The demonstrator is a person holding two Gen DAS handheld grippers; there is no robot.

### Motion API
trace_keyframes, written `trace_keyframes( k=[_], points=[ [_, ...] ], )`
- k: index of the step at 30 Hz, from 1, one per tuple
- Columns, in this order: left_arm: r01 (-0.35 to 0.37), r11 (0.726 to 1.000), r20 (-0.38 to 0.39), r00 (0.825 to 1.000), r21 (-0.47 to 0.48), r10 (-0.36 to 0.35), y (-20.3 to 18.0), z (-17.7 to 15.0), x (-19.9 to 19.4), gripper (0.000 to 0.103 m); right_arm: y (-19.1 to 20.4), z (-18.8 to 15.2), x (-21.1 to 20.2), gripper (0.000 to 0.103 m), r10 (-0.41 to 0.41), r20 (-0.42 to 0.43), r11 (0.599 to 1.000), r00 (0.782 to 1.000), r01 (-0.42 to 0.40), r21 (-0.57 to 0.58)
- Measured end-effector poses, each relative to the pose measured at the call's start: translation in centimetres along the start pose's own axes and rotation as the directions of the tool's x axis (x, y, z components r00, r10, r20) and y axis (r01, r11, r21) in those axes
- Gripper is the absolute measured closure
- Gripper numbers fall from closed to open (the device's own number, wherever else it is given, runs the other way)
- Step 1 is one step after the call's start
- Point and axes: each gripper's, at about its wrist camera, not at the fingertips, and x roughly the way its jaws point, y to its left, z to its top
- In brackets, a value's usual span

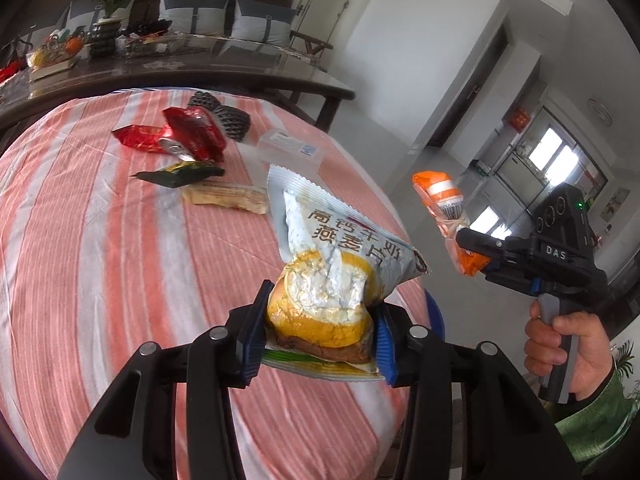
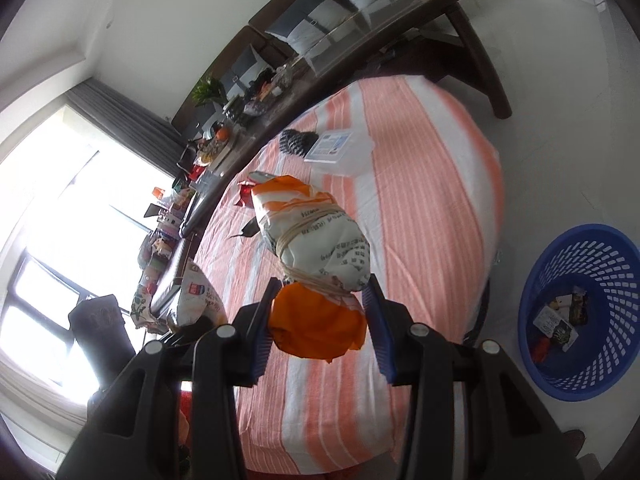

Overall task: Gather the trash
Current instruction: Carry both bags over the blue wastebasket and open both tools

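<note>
Trash is riding in both grippers right now: the left gripper (image 1: pixel 318 336) is pinching a silver-and-yellow oatmeal packet (image 1: pixel 336 276) between its blue pads, holding it up over the striped cloth (image 1: pixel 100 240), while the right gripper (image 2: pixel 320 332) is squeezing an orange-and-white bundle (image 2: pixel 316 264) wound with string, its pads pressing the orange end. From the left wrist view, more litter is lying at about eleven o'clock on the cloth: a crushed red can (image 1: pixel 192 136), a green-yellow wrapper (image 1: pixel 180 172), a tan wrapper (image 1: pixel 224 198), a dark netted thing (image 1: pixel 224 114) and a clear lidded box (image 1: pixel 290 148). The cloth's near-right edge is curving away at four o'clock, just beside the packet, with pale open floor (image 1: pixel 400 152) stretching toward two o'clock and the doorways. At three o'clock that same view is catching the right gripper (image 1: pixel 466 236) from the side, a hand (image 1: pixel 568 344) wrapping its handle, well off the cloth's edge. The right wrist view is giving what the left one misses: a blue mesh basket (image 2: pixel 580 312) standing on the floor at four o'clock, just past the cloth's edge, with a few scraps already lying inside. A dark wooden table (image 2: pixel 360 56) is running along the cloth's far side from nine to one o'clock, crowded with clutter, and bright windows are glaring at nine o'clock.
</note>
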Motion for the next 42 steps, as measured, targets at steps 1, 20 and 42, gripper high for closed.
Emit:
trace_keyframes(
  k=[1,20,42],
  points=[
    [0.005,1.000,-0.002,1.000,0.005,-0.005,-0.5,0.0,0.2,0.059,-0.4,0.1,-0.3,0.062,-0.003,0.006,1.000,1.000,0.003,0.007],
    [0.040,0.998,-0.049,0.998,0.047,-0.038,-5.3,0.3,4.2,0.059,-6.0,0.0,-3.9,0.062,-0.049,0.067,0.994,0.997,0.042,0.098],
    [0.141,0.975,-0.165,0.980,0.174,-0.112,-17.3,-0.9,12.4,0.059,-15.1,0.9,-9.4,0.062,-0.179,0.151,0.962,0.972,0.140,0.235]
  ],
)
